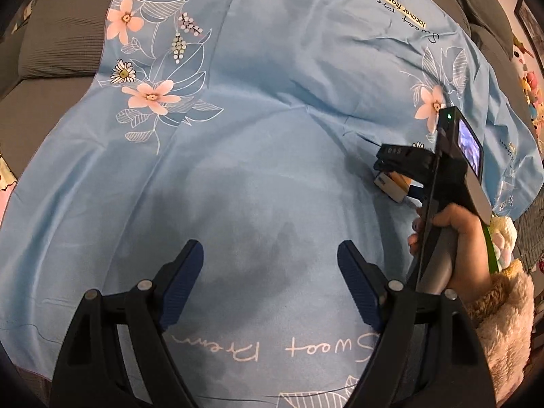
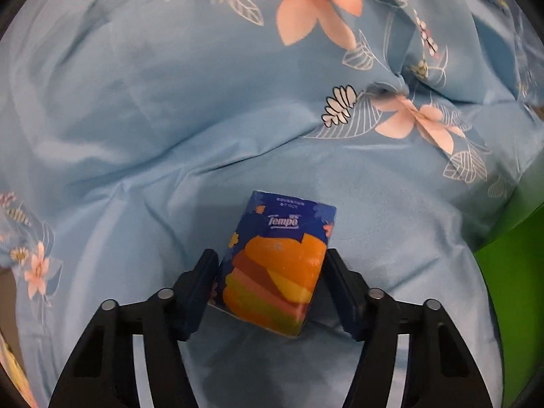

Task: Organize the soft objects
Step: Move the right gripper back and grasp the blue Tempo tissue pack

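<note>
A blue and orange Tempo tissue pack lies on a light blue flowered quilt. My right gripper is shut on it, with both dark blue pads against its long sides. In the left wrist view the same pack shows under the right gripper, which a hand in a fuzzy cream sleeve holds. My left gripper hangs open over a bare stretch of the quilt, to the left of the pack, with nothing between its fingers.
A grey pillow lies at the quilt's far left edge. Plush toys sit at the far right, and another soft toy shows behind the hand. A bright green surface borders the quilt on the right.
</note>
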`<state>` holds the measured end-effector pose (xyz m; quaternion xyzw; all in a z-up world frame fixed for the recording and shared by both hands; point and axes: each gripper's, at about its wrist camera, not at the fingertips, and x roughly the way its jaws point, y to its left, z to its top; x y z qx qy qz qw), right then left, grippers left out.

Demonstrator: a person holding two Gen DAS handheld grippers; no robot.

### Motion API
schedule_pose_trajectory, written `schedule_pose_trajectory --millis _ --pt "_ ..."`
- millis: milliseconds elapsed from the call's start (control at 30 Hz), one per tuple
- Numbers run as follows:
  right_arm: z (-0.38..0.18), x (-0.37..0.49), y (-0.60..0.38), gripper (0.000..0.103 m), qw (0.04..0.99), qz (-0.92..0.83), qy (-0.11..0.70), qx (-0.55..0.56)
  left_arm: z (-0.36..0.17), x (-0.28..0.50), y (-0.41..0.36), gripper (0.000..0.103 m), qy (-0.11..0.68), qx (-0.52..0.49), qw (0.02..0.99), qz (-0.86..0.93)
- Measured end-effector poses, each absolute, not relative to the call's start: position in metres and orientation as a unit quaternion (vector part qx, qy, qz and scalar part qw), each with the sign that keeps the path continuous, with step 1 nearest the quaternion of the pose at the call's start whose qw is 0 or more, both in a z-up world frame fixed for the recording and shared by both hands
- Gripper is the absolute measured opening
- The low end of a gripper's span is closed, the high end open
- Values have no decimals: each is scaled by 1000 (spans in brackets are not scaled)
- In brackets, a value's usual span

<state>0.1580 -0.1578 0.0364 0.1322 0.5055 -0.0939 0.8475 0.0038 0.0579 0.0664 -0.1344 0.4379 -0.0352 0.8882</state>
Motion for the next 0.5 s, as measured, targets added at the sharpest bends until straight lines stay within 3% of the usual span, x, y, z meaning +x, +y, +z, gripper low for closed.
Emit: schedule_pose_trajectory --millis 500 --pt "68 -7 -125 61 811 129 566 72 60 2 63 80 447 -154 881 -26"
